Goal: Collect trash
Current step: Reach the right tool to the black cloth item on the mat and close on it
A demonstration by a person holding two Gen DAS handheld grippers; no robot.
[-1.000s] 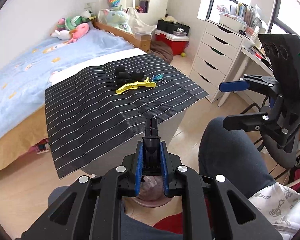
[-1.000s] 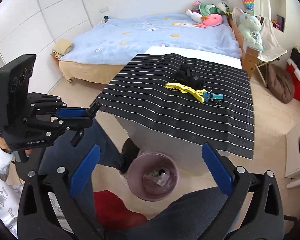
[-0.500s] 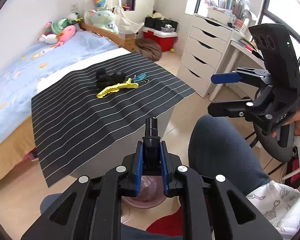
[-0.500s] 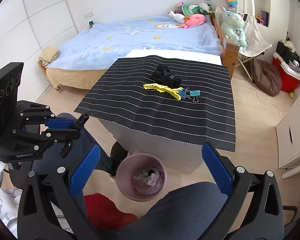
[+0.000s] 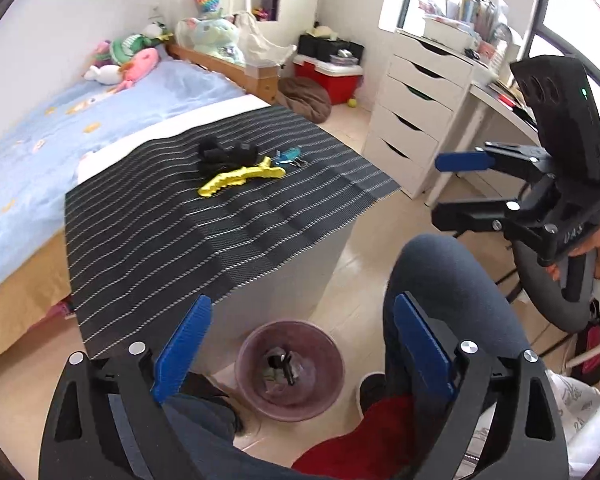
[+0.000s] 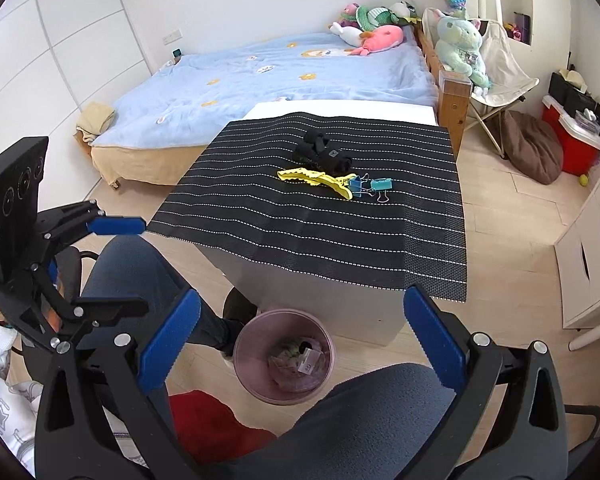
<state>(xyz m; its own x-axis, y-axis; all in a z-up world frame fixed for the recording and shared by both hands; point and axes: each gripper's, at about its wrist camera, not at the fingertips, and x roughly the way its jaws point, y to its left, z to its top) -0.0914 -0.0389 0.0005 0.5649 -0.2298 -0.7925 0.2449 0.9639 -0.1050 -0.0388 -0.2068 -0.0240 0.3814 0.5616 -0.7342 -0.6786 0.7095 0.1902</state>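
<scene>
Released from the left gripper (image 5: 300,352), whose jaws have just been opening with nothing between them, a black marker-like item (image 5: 286,366) is now being seen inside the pink waste bin (image 5: 290,370). Directly above the bin, the left gripper is being held spread. The right gripper (image 6: 300,350) is likewise being held spread and empty above the bin. Beyond the bin, on the striped table mat (image 6: 320,216), a yellow clip (image 6: 320,180), blue binder clips (image 6: 370,186) and a black bundle (image 6: 322,154) are being left lying.

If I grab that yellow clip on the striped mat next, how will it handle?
The yellow clip looks like rigid plastic, so it probably stays stiff and light. Long and flat, it is unlikely to roll. Its end lies against the blue binder clips, so they may shift.
</scene>
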